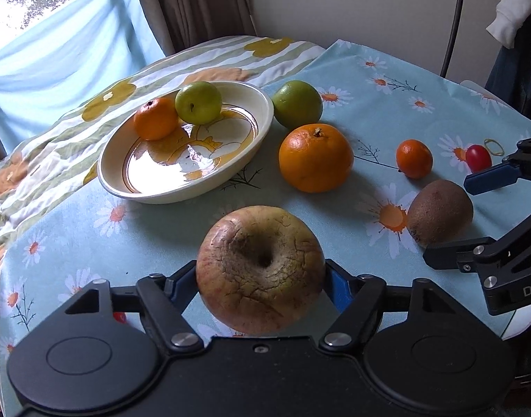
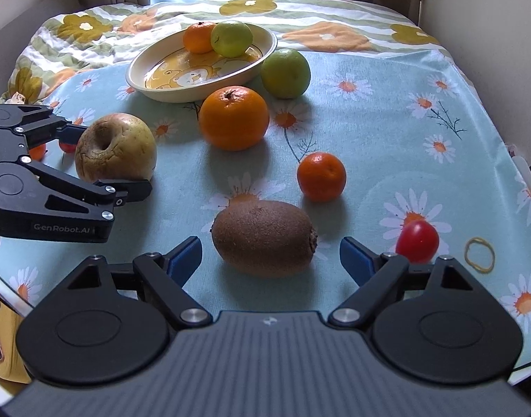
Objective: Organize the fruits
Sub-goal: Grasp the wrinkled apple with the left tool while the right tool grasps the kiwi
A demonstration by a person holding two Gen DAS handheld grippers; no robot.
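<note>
My left hand-held gripper [image 1: 262, 278] pinches the wrinkled apple [image 1: 261, 269] between its blue pads, near the front left of the tabletop [image 2: 387, 132]; whether the apple is lifted or resting on the cloth I cannot tell. My right hand-held gripper [image 2: 270, 255] is spread wide, its fingers either side of the kiwi [image 2: 263, 237] without touching it. The bowl [image 1: 244, 146] beyond holds a small orange [image 1: 155, 119] and a green fruit [image 1: 198, 102]. On the cloth lie a second green fruit [image 1: 296, 104] just beside the bowl, a large orange [image 1: 316, 157], a mandarin [image 2: 321, 176], a cherry tomato [image 2: 417, 241] and a rubber band [image 2: 479, 254].
</note>
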